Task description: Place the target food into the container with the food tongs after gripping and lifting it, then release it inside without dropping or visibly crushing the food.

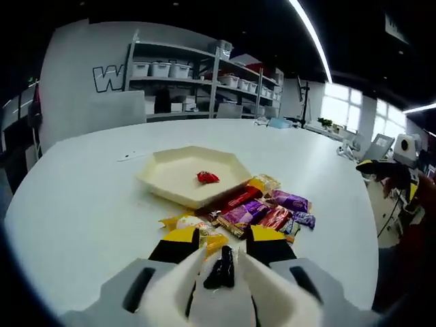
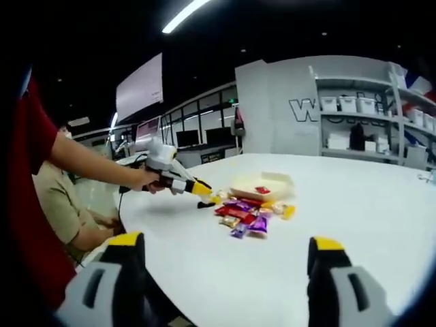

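Left gripper (image 1: 225, 262): lower centre of the left gripper view, its jaws drawn in on the white food tongs (image 1: 204, 289), whose tips pinch a small dark wrapped candy (image 1: 221, 269) held above the table (image 1: 88, 204).
Right gripper (image 2: 221, 272): bottom of the right gripper view, jaws spread wide with nothing between them, hanging idle over the near table edge.
Candy pile (image 1: 262, 211): just beyond the tong tips, centre of the left gripper view; red, purple and yellow wrappers lying loose and touching one another.
Container (image 1: 170, 174): cream hexagonal tray just past the pile, one red candy (image 1: 208, 178) already lying in it.
Hand pose: in the right gripper view, a person's hand (image 2: 143, 178) at centre left holds the left gripper roughly level, tongs reaching toward the pile from the left, forearm stretched out from a red sleeve (image 2: 27, 157).
Step in hand: seemingly carrying the gripped candy to the tray.
Doing it well: keep the squeeze steady and light, travel clear over the pile and the tray's near wall, lower close to the tray floor, then ease the tongs apart.
Background: shelving with white bins (image 1: 160, 68) along the far wall.
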Motion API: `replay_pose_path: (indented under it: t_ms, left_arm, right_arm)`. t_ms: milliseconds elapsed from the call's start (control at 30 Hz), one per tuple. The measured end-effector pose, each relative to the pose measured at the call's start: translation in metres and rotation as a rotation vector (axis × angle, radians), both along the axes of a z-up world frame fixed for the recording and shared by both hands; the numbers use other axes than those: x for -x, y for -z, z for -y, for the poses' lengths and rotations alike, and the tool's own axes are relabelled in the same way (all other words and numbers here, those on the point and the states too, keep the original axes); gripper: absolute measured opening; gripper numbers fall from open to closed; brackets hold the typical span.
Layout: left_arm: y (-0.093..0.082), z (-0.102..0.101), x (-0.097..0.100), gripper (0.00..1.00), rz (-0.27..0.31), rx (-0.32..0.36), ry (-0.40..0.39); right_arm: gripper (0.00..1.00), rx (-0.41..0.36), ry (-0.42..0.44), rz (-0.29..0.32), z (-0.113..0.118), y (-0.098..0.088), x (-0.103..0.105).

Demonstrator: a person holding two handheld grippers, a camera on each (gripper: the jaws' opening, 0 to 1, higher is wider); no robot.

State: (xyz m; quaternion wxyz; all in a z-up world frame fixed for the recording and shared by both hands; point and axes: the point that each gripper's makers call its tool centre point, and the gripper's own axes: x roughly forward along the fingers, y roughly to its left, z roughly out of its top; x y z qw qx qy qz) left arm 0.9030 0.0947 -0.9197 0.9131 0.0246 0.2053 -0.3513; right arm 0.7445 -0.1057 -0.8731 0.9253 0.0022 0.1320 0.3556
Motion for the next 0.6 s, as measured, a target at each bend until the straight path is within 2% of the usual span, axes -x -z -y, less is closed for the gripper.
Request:
replay_pose_path:
  t_ms: [367, 600]
  left_arm:
    - [0.0117, -0.0022, 0.0049, 0.26, -0.021, -0.016, -0.005]
    - [0.0117, -0.0022, 0.0059, 0.26, -0.016, -0.009, -0.006]
  right_arm:
    - [0.99, 0.002, -0.005, 0.001, -0.0015, 0.0001, 0.0005]
    - [0.99, 0.002, -0.003, 0.001, -0.0002, 0.0005, 0.0016]
